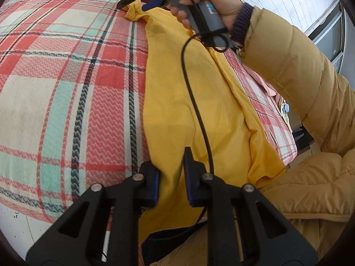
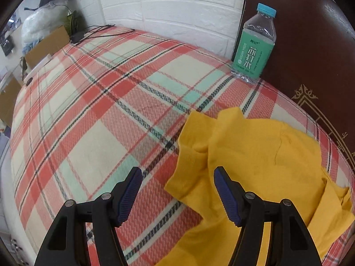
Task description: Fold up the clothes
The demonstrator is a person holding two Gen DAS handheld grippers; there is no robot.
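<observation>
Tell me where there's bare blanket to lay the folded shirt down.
Bare plaid blanket lies left of the yellow shirt, running back to the black cables by the white wall. It is crowded on the right: the shirt reaches toward the water bottle and dark headboard.

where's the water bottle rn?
Right wrist view, upper right: the water bottle stands upright at the plaid blanket's far edge, against the dark headboard, beyond the yellow garment.
</observation>
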